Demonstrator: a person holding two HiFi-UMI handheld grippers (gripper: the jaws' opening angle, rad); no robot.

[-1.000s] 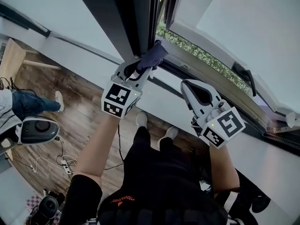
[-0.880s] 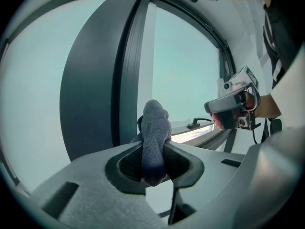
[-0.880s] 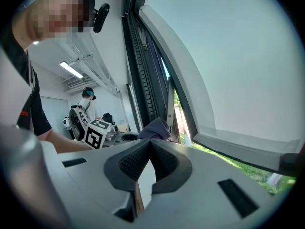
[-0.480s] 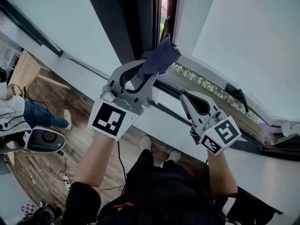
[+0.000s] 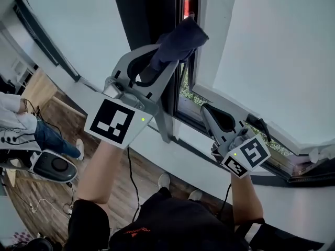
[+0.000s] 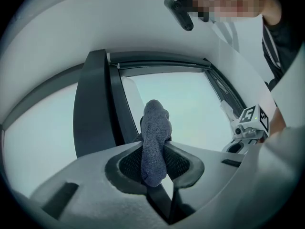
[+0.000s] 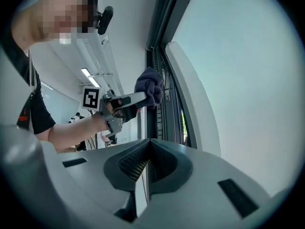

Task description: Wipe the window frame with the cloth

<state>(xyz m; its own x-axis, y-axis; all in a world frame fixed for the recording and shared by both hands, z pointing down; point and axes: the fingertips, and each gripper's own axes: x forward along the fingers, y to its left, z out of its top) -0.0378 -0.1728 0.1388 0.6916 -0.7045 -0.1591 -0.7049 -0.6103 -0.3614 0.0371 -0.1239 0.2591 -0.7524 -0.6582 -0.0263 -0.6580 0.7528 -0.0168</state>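
Observation:
A dark blue-grey cloth (image 5: 180,40) is bunched in my left gripper (image 5: 168,56), which is shut on it and raised against the dark upright window frame (image 5: 152,14). In the left gripper view the cloth (image 6: 155,137) sticks out between the jaws next to the dark frame post (image 6: 93,104). My right gripper (image 5: 209,111) is shut with nothing in it, lower and to the right, by the white sash (image 5: 207,46). The right gripper view shows the cloth (image 7: 150,92) and the left gripper (image 7: 138,98) held up at the frame (image 7: 155,70).
The open white sash with its large pane (image 5: 282,51) fills the right side. A black window handle (image 5: 259,124) sits on the sash low right. Wooden floor (image 5: 42,192), cables and another person's leg (image 5: 44,137) lie below at left.
My left gripper has risen up along the dark upright frame with the cloth still in it. The right gripper has stayed low by the sash.

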